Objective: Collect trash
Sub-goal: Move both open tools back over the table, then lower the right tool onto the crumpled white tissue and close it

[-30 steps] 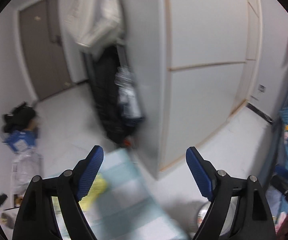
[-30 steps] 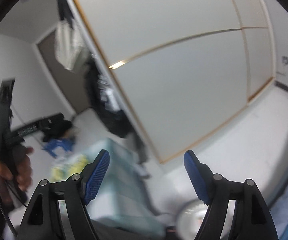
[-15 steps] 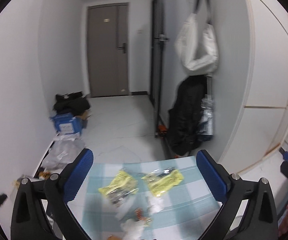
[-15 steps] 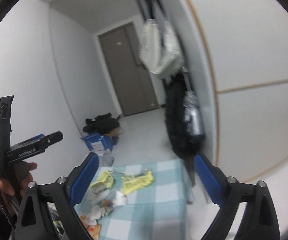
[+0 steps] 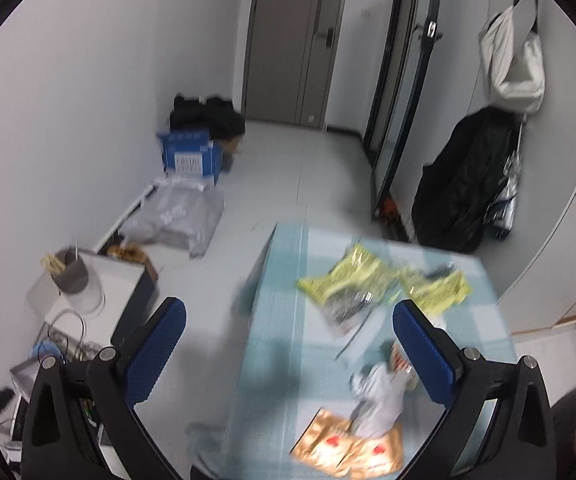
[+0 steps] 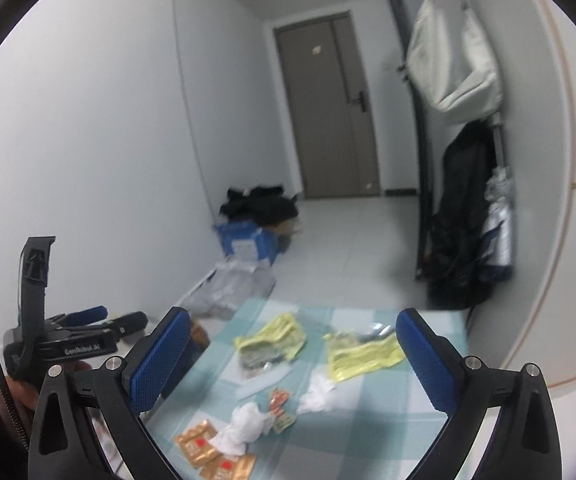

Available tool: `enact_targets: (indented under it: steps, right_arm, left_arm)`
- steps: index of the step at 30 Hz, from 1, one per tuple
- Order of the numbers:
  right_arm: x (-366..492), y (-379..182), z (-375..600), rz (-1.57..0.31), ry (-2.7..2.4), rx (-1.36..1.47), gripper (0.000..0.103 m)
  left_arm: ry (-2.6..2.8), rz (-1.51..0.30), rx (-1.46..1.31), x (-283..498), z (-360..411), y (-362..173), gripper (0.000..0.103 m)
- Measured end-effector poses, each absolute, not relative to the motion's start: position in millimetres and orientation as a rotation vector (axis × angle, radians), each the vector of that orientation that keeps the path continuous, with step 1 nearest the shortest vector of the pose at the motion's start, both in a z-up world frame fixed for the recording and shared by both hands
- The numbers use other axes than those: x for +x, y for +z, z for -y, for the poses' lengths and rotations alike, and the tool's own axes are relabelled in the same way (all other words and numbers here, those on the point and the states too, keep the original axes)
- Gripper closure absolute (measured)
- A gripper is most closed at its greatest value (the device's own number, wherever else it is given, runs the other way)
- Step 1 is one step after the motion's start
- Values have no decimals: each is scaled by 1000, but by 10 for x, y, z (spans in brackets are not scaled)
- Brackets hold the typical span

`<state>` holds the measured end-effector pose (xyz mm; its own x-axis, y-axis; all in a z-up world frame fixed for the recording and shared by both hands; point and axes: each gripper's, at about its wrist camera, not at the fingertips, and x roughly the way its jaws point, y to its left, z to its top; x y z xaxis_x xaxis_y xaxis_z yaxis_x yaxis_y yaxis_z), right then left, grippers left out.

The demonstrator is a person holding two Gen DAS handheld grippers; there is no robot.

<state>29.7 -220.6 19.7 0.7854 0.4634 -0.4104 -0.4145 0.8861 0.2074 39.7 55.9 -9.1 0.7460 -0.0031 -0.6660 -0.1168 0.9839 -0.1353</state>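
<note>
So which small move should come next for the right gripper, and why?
Probably lower the right gripper toward the white tissue near the table's front edge. Both grippers are open and hold nothing, and the trash lies untouched on the checked cloth. The tissue is the nearest piece, below and slightly left of the open fingers; the yellow wrappers lie farther back.

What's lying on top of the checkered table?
On the table: two yellow wrappers, crumpled white tissues, gold packets and small orange wrappers. The tissue covers part of the gold packets.
</note>
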Motion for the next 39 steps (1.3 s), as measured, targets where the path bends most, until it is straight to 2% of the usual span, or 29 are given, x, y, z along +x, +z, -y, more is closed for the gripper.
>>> enact_targets:
  steps: [10, 17, 19, 26, 30, 33, 36, 39]
  right_arm:
    - [470, -662, 1471, -772, 740, -104, 1]
    - [540, -1126, 1052, -879, 898, -376, 2]
    - [596, -1231, 957, -901, 928, -431, 10]
    - [742, -1503, 726, -930, 979, -553, 22]
    - [832, -1604, 707, -974, 988, -533, 43]
    - [836, -1598, 737, -968, 988, -511, 54]
    - [850, -1559, 760, -981, 994, -474, 81]
    - [850, -1527, 781, -989, 994, -438, 88]
  left_arm:
    - [54, -730, -214, 311, -916, -170, 1]
    - [80, -710, -239, 303, -1120, -134, 1]
    - [81, -718, -256, 313, -1157, -144, 1]
    - [97, -744, -249, 360, -1215, -212, 1]
    - [108, -756, -235, 383, -1228, -250, 1]
    - [105, -767, -238, 400, -1238, -272, 1]
    - [99, -776, -232, 412, -1220, -289, 1]
    - [92, -791, -209, 416, -1174, -324, 1]
